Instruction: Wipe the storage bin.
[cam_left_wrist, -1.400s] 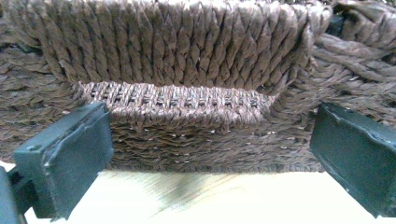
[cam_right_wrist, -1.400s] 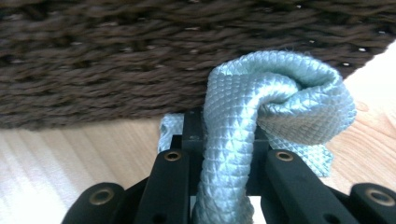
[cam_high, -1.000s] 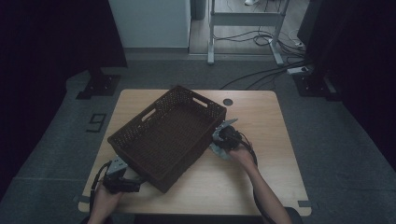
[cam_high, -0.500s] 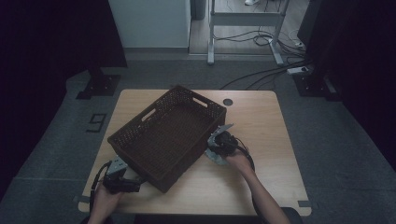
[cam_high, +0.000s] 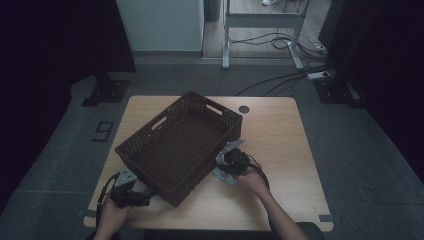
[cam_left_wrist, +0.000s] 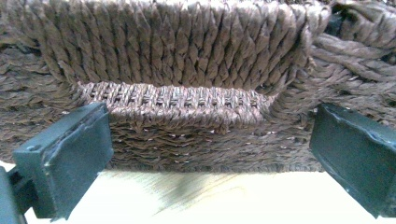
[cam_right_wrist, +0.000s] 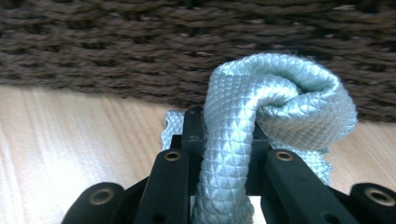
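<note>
1. Wooden table (cam_high: 280, 150): bears everything, with bare board kept at the near right for working the cloth.
2. Woven basket (cam_high: 180, 142): set askew across the middle of the table, open top up and empty as far as the high view tells, likely the place the cloth is bound for.
3. Left gripper (cam_high: 131, 192): parked at the basket's near corner, jaws spread wide to either side of the handle slot (cam_left_wrist: 180, 100), pressing on nothing; probably there to steady or take the basket.
4. Right gripper (cam_high: 234, 162): just beside the basket's right wall, jaws drawn narrow and pinched on the cloth, presumably to carry it up over the rim.
5. Pale blue cloth (cam_right_wrist: 261, 116): bunched into a loop between those jaws, low by the tabletop, outside the basket yet close against its side.
</note>
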